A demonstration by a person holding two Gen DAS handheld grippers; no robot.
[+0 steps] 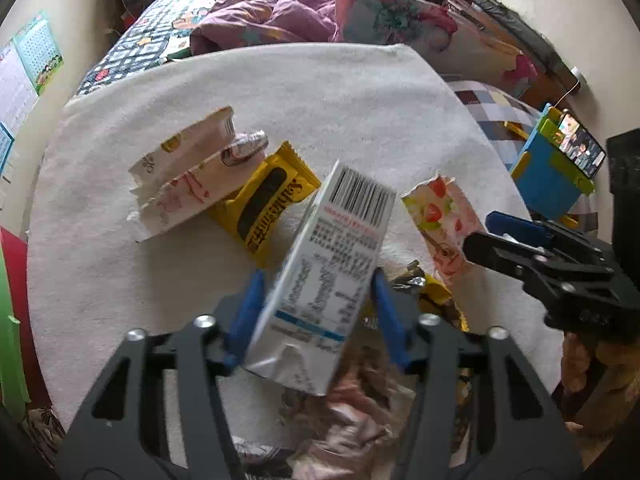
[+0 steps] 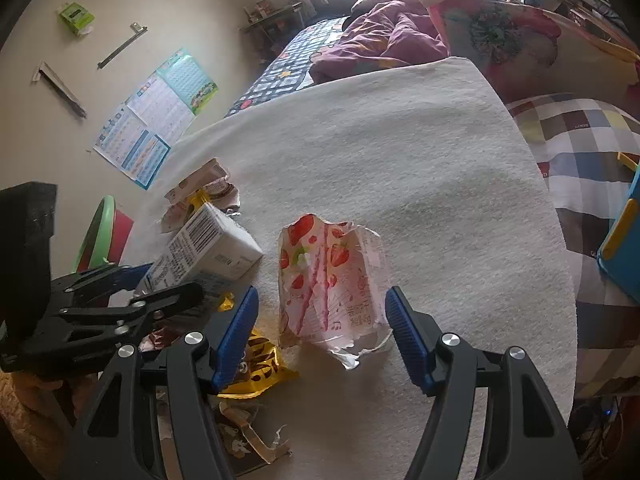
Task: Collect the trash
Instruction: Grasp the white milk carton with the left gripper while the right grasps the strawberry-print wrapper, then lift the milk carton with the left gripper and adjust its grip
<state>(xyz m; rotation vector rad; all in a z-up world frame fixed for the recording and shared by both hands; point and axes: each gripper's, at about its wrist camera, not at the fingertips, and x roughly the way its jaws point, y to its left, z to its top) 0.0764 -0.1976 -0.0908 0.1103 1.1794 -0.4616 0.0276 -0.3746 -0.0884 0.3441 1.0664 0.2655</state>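
Observation:
A white carton [image 1: 328,272] with a barcode and a crushed end hangs tilted above the white towel [image 1: 320,92], with my left gripper [image 1: 318,284] shut on its sides. The right wrist view shows the same carton [image 2: 208,248] in the left gripper [image 2: 176,278]. A torn strawberry-print wrapper [image 2: 328,280] lies on the towel [image 2: 400,160] between the fingers of my open right gripper [image 2: 322,292]; its pads stand apart from it. In the left wrist view this wrapper [image 1: 440,216] lies beside the right gripper [image 1: 480,236].
A yellow wrapper [image 1: 268,204] and a torn white-pink wrapper [image 1: 188,184] lie at the left of the towel. Crumpled wrappers [image 1: 352,412] are heaped at the near edge, with another yellow wrapper [image 2: 260,364]. A blue-green stand with a phone [image 1: 560,168] stands at the right. Bedding lies behind.

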